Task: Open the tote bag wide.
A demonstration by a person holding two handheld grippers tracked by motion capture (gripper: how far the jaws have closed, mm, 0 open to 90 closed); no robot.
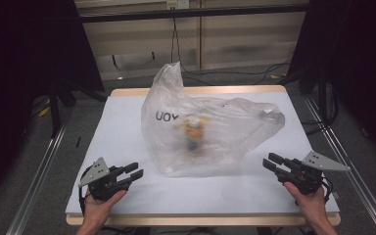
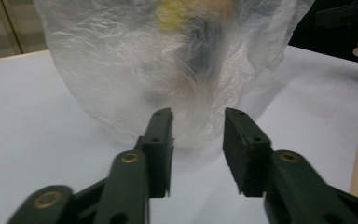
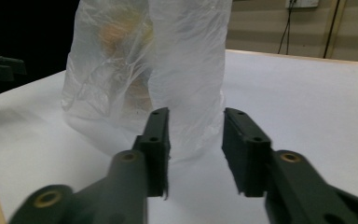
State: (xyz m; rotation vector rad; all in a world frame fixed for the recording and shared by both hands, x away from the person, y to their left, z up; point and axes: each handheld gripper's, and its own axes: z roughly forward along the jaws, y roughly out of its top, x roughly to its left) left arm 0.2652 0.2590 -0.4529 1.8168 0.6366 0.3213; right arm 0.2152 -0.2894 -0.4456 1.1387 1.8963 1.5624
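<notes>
Light falls from overhead onto the white counter (image 1: 127, 122), leaving the room's sides nearly black. The clear plastic bag (image 1: 200, 122) catches soft glare and casts a faint shadow. Both gripper views are soft, with the bag's contents smeared and the near black fingers (image 2: 158, 149) slightly blurred.

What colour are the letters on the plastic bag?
Black, on the clear plastic bag; the letters show best in the high view.
</notes>
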